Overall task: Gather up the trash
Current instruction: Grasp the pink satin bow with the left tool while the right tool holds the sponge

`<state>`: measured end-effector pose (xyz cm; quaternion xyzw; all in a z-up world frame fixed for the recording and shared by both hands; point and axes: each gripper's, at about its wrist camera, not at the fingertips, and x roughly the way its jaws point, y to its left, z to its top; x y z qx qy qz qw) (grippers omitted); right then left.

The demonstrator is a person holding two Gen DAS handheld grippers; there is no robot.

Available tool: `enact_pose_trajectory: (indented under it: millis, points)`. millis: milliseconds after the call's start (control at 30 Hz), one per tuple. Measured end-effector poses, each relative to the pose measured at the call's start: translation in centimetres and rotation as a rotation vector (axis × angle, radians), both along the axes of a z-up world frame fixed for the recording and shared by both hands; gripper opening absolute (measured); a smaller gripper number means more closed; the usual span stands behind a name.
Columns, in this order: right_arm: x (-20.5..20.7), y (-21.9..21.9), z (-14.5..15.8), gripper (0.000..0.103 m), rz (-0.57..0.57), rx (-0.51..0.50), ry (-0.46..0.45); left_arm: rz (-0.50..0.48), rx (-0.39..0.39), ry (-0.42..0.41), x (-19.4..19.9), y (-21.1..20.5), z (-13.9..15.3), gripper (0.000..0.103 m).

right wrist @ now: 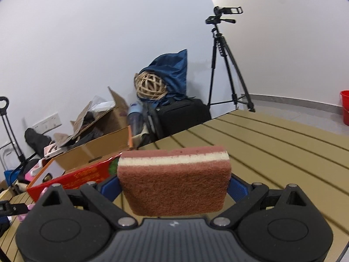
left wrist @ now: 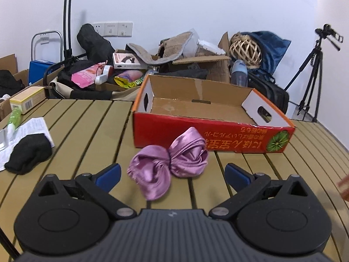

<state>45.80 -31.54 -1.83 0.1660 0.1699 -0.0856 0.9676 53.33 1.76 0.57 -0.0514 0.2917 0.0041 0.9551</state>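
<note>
Pinching soft, light sponge (right wrist: pixel 174 181) in my right gripper (right wrist: pixel 174 187); left gripper (left wrist: pixel 172 174) spread, I'd grab slippery purple cloth (left wrist: pixel 168 163) at its knot.

Both the left gripper (left wrist: pixel 172 174) and the right gripper (right wrist: pixel 174 185) have matte black housings with round discs, silver pivot screws, ribbed grey centre plates and blue fingertip pads (left wrist: pixel 110 173).

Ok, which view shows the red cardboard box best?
The left wrist view: the red cardboard box sits whole and centred, open top showing a bare interior, purple cloth before it. The right wrist view catches only one corner, behind the sponge.
</note>
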Motion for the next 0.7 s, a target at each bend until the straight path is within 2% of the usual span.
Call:
enact_pose_trajectory:
  millis: [367, 467, 700]
  points:
    - [0.6, -3.2, -0.4, 0.098, -0.050, 0.000, -0.008, 0.093, 0.090, 0.127, 7.2, -1.8, -2.3, 0.103]
    - [0.9, -3.1, -0.6, 0.098, -0.043, -0.010, -0.006, 0.109, 0.088, 0.165, 8.3, -1.6, -3.1, 0.103]
    - [1.2, -2.6, -0.7, 0.098, -0.040, -0.025, -0.006, 0.118, 0.108, 0.189, 9.7, -1.9, -3.7, 0.103]
